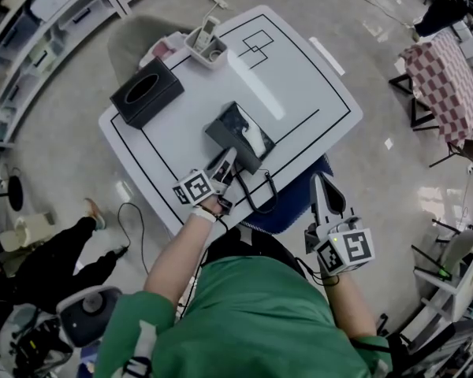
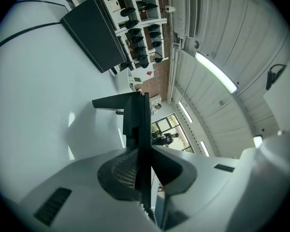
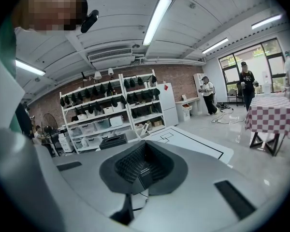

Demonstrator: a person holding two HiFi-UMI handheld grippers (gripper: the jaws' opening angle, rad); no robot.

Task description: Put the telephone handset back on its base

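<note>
The dark telephone base (image 1: pixel 238 135) sits on the white table (image 1: pixel 299 93) near its front edge. My left gripper (image 1: pixel 230 157) reaches to the base's near side and is shut on the black handset (image 2: pixel 137 120), which shows edge-on between the jaws in the left gripper view (image 2: pixel 144 151). In the head view the gripper hides most of the handset. Its coiled cord (image 1: pixel 258 199) loops over the table edge. My right gripper (image 1: pixel 322 181) hangs off the table to the right, shut with nothing in it (image 3: pixel 145 167).
A black tissue box (image 1: pixel 146 91) stands at the table's far left, also in the left gripper view (image 2: pixel 94 35). A white caddy (image 1: pixel 206 46) holds small items at the far edge. A blue seat (image 1: pixel 296 203) lies under the front edge. A checkered table (image 1: pixel 445 81) stands far right.
</note>
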